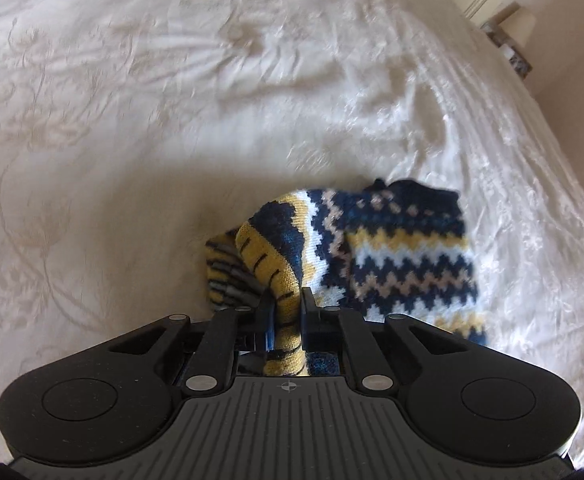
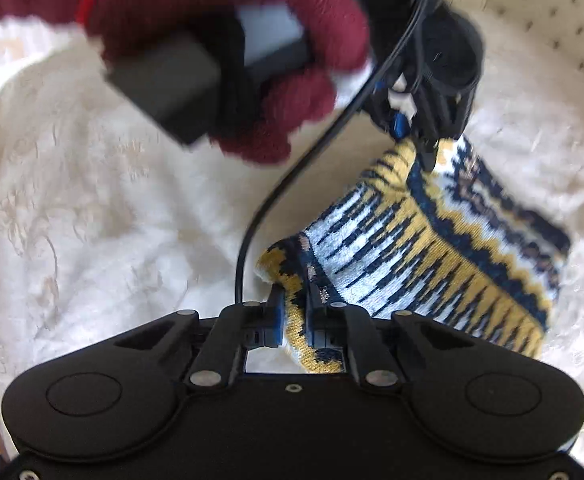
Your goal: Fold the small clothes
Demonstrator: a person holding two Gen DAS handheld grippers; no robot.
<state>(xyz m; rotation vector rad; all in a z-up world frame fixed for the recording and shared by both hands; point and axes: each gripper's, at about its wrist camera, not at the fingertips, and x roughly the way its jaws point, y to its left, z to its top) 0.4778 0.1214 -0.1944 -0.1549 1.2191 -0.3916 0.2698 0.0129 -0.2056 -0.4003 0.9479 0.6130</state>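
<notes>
A small knitted sweater [image 1: 404,248] in navy, yellow and white zigzag bands lies on the white bedspread [image 1: 171,120]. My left gripper [image 1: 287,300] is shut on a yellow edge of it, lifting that edge off the bed. In the right wrist view my right gripper [image 2: 296,300] is shut on another edge of the same sweater [image 2: 432,248], which hangs stretched between the two grippers with its inside showing. The left gripper [image 2: 424,152] shows there at upper right, held by a hand in a dark red glove [image 2: 231,32].
The embroidered bedspread [image 2: 71,220] covers all the bed around the sweater. A black cable [image 2: 283,192] hangs from the left gripper. A bedside table with a lamp [image 1: 512,36] stands past the bed's far right edge.
</notes>
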